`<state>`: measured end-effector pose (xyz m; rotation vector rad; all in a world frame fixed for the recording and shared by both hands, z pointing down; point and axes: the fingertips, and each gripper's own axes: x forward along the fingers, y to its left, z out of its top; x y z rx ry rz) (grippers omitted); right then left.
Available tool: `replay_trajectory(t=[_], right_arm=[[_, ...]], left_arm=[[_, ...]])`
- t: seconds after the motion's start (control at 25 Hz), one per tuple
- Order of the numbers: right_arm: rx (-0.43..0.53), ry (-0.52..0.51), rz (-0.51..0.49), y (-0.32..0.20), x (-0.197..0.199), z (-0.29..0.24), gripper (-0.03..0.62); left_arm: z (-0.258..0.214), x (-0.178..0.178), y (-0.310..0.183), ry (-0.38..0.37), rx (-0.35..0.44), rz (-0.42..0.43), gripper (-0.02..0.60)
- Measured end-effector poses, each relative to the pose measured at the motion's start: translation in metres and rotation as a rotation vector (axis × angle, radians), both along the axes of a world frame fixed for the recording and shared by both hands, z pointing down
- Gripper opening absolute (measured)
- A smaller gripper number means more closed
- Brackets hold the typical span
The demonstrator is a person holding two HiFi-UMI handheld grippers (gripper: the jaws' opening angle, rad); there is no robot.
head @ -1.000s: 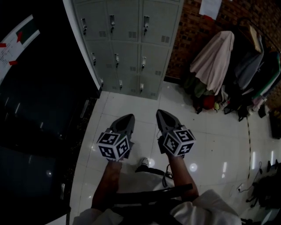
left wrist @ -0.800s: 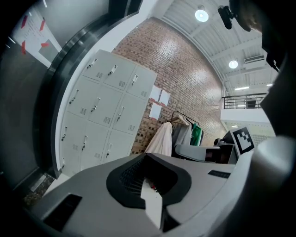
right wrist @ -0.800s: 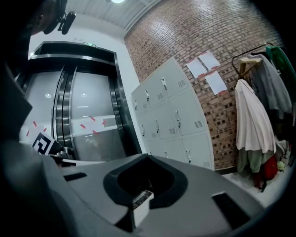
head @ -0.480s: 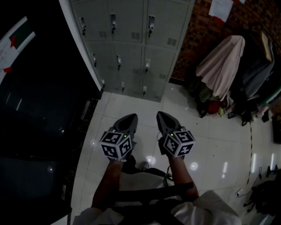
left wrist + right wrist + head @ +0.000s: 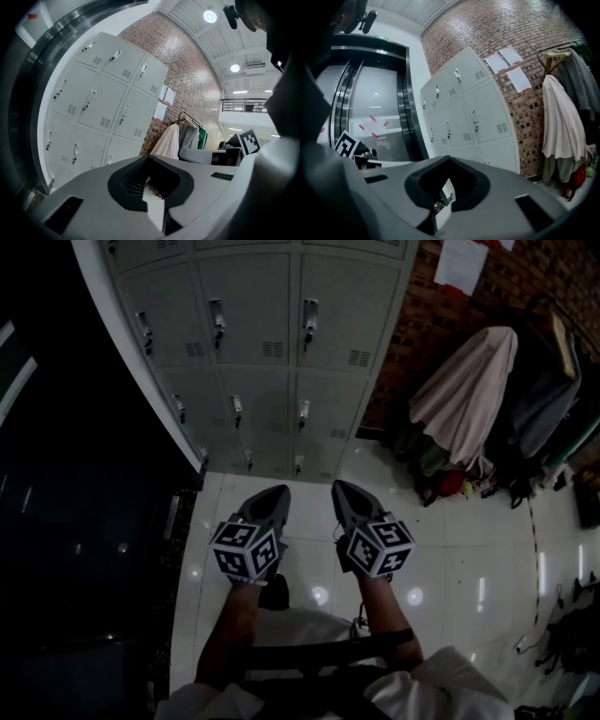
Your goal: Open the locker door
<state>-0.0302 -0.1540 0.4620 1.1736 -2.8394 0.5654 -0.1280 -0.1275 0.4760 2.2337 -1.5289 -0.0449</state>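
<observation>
Lockers (image 5: 281,352) loom nearer than a second ago; left gripper (image 5: 270,493) and right gripper (image 5: 343,488) keep fingers closed, empty

The lockers (image 5: 281,352) run off the top edge; print on the paper sheet (image 5: 461,263) on the brick wall (image 5: 424,334) is too small to read.

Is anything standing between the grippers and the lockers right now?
Nothing visible: only bare tiled floor lies between the left gripper, the right gripper and the lockers. The clothes rack stands off to the right.
</observation>
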Motion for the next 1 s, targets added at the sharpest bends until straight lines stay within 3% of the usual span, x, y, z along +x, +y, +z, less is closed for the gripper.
replay_trajectory(t=[0.52,1.0], right_arm=[[0.045,-0.066,0.068,-0.143,-0.101,-0.032,0.018],[0.112,-0.072,0.188,-0.226,-0.117,-0.059,0.029]], left_arm=[[-0.03,-0.092,-0.136,-0.024,0.046,0.105,-0.002],[-0.041,-0.121,-0.215,-0.049,0.075,0.189,-0.002]])
